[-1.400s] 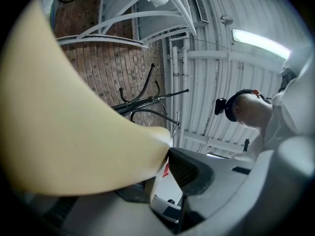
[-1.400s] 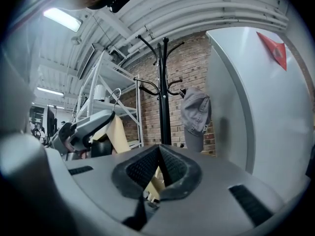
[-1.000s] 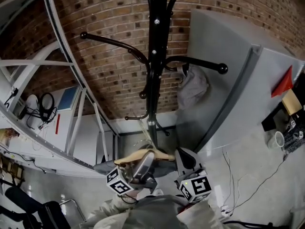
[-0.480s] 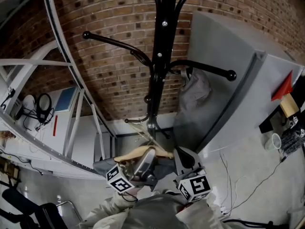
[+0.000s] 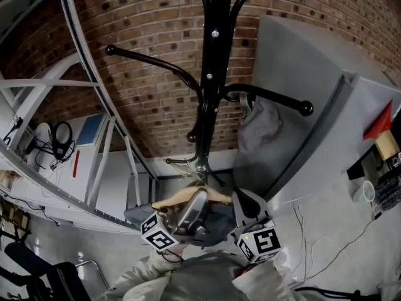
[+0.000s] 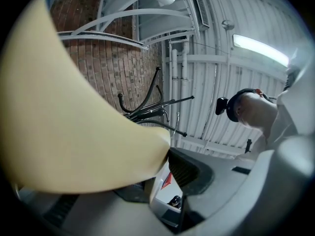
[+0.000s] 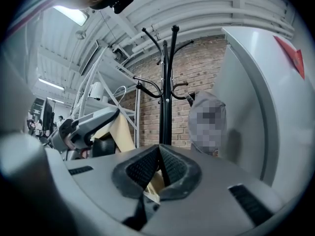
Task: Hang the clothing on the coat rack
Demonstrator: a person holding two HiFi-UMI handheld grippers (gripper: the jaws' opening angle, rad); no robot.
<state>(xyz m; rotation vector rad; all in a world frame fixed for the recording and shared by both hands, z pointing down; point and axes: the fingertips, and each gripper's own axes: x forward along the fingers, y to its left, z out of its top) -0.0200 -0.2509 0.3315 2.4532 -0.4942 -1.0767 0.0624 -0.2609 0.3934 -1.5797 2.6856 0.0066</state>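
Left gripper [image 5: 195, 200] and right gripper [image 5: 242, 203] clamp the wooden hanger [image 5: 172, 200] — crosswise at lower centre — beneath the coat rack [image 5: 210, 74].

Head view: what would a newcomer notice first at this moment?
The black coat rack rises up the middle against the brick wall, with a grey garment already hung on its right-hand arm. Near the bottom edge, just under the pole in the picture, the left gripper and the right gripper are both shut on a pale wooden hanger.
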